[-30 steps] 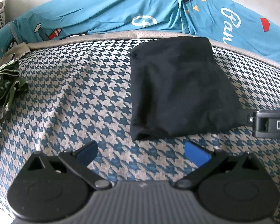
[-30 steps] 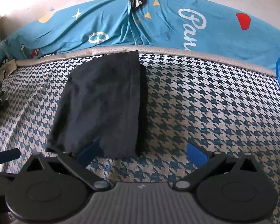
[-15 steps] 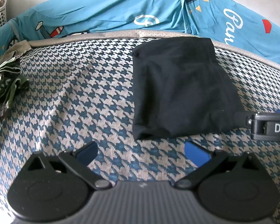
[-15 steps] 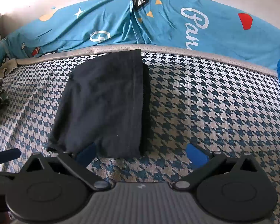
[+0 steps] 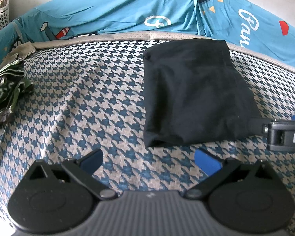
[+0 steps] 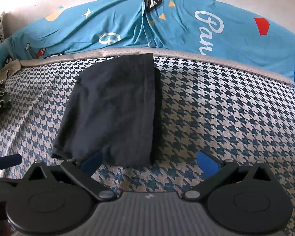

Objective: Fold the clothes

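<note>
Garment [image 5: 194,96], black and folded, on houndstooth mattress [image 5: 84,102] beyond both empty, spread claws; green clothes [image 5: 7,90] leftward.

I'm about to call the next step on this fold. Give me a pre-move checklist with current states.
1. Left hand-held gripper open, holding nothing: ok.
2. Right hand-held gripper open: ok; its left finger sits at the near edge of the black garment, contact cannot tell.
3. Black garment folded into a compact rectangle, flat on the houndstooth cover: ok.
4. Layers aligned: not ok, a strip shows along the right edge.
5. Green patterned garment crumpled at the left, unfolded: not ok.
</note>
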A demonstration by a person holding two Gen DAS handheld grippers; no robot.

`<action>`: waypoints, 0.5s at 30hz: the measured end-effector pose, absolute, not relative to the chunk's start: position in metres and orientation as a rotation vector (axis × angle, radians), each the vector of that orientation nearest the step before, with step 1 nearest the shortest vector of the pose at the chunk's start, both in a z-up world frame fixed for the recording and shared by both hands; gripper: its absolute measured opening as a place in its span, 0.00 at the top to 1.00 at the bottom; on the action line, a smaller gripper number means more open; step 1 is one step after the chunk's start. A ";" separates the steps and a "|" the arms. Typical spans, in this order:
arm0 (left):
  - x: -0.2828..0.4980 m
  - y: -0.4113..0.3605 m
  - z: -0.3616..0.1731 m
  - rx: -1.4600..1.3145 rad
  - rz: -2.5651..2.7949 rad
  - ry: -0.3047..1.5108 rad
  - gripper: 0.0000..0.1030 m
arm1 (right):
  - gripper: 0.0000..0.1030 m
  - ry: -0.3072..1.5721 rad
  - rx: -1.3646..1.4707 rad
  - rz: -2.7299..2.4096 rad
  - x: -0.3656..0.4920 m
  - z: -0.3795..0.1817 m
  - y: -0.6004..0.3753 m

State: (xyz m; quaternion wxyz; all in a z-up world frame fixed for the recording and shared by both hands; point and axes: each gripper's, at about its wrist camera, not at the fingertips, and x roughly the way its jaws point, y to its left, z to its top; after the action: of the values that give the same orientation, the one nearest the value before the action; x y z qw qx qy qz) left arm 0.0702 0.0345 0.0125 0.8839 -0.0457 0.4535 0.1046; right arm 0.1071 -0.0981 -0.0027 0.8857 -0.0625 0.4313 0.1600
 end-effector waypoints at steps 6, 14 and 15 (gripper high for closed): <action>0.069 0.035 0.013 -0.094 0.221 0.943 0.00 | 0.00 0.896 -0.130 0.334 0.106 -0.003 -0.098; 0.067 0.036 0.016 -0.072 0.250 0.921 0.00 | 0.00 0.893 -0.125 0.339 0.107 -0.004 -0.098; 0.067 0.037 0.016 -0.073 0.254 0.920 0.00 | 0.00 0.893 -0.125 0.339 0.107 -0.004 -0.097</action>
State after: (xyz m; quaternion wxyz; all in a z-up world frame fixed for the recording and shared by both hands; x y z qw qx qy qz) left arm 0.0667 0.0365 0.0164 0.8878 -0.0349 0.4424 0.1221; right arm 0.1066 -0.0974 -0.0043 0.8862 -0.0599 0.4294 0.1630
